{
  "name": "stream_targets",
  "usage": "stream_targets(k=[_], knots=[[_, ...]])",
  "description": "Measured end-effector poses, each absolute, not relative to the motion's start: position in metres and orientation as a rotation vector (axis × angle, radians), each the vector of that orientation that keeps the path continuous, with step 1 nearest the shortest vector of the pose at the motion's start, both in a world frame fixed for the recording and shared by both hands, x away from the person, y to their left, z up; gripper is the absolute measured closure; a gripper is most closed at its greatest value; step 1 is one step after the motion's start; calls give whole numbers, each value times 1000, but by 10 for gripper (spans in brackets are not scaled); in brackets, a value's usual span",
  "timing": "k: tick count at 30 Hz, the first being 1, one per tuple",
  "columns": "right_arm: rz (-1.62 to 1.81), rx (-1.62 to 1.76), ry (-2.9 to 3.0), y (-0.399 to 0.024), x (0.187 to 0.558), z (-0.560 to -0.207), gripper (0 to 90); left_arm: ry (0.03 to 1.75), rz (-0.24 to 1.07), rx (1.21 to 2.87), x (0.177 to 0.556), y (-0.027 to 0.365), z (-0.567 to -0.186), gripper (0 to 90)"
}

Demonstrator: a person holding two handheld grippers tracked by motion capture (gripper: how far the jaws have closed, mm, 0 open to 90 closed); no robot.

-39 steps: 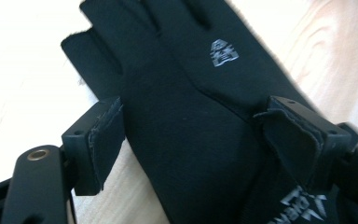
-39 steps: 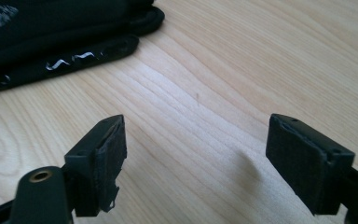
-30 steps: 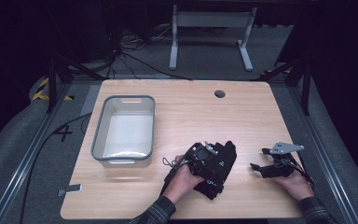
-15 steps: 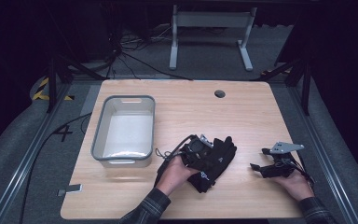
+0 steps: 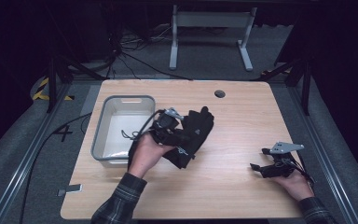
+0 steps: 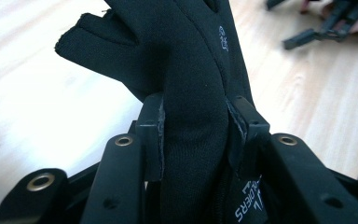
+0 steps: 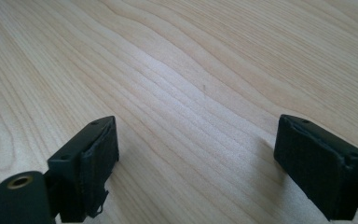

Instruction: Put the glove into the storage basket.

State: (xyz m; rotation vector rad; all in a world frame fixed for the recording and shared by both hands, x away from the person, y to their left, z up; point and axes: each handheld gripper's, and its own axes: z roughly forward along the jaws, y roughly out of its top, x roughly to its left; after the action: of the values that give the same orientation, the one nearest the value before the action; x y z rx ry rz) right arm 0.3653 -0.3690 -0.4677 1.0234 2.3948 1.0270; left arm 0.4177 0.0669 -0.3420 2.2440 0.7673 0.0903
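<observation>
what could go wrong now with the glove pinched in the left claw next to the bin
The left claw grips only a fold of the black glove, so the fabric might slip out. The glove's loose end hangs beside the grey bin and could snag on its rim or land on the table instead.

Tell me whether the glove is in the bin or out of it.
Out. The left gripper is shut on the black glove, holding it over the table beside the bin.
</observation>
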Motion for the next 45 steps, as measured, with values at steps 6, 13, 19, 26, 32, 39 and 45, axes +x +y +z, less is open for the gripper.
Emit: stream_targets(k=[6, 13, 19, 26, 32, 39, 45], knots=[[1028, 1024, 2395, -369, 365, -468, 139, 869, 153, 2215, 428, 118, -336, 624], [1028, 1022, 2394, -369, 365, -468, 139, 1005, 196, 2144, 437, 171, -338, 622], [1028, 1022, 2394, -369, 365, -468, 140, 1115, 191, 2136, 448, 199, -358, 620], [1027, 1023, 2394, -369, 365, -468, 139, 1181, 197, 2126, 452, 216, -379, 556], [1026, 1024, 2393, -369, 365, -468, 139, 1185, 274, 2071, 447, 219, -373, 356], [1026, 1023, 2393, -369, 365, -468, 139, 1065, 294, 2085, 430, 183, -358, 272], [1024, 1025, 2392, -369, 365, -468, 139, 962, 259, 2090, 417, 146, -352, 244]])
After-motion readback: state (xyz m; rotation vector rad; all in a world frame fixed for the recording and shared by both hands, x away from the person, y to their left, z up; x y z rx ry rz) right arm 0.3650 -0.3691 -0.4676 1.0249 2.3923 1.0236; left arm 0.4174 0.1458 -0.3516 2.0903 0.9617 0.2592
